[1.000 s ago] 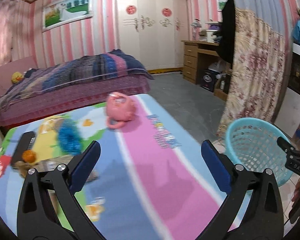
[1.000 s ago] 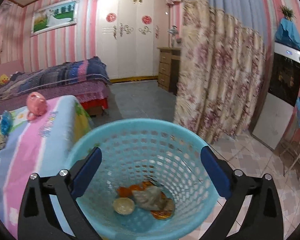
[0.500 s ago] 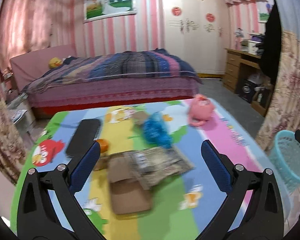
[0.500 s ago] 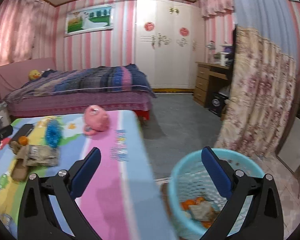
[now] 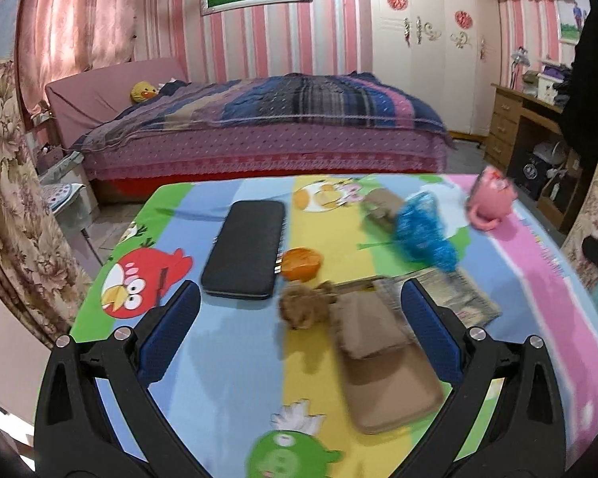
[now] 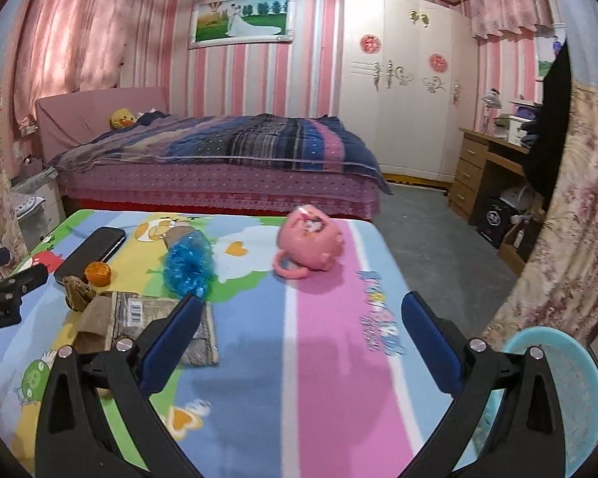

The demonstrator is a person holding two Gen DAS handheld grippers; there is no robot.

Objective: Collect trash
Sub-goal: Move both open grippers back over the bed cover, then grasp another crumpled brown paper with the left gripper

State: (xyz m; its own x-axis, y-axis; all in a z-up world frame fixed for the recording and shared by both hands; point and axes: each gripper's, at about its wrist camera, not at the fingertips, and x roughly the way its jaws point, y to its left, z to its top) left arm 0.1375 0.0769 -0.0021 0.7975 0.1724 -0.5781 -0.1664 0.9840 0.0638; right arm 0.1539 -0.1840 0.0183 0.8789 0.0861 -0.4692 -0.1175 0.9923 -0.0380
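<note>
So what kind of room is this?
It looks like a bedroom in someone's home. There's a big bed with a striped blanket, a tall white wardrobe, and a wooden desk with drawers.

Pink-and-white striped walls [image 6: 259, 71] run behind a bed [image 6: 219, 167] with a dark plaid quilt at the far side. A framed landscape picture [image 6: 241, 20] hangs above it. To the right stands a white wardrobe [image 6: 398, 99], then a wooden dresser [image 6: 478, 167]. Pink curtains [image 6: 71, 40] hang far left; the floor [image 6: 430, 239] is grey.
</note>
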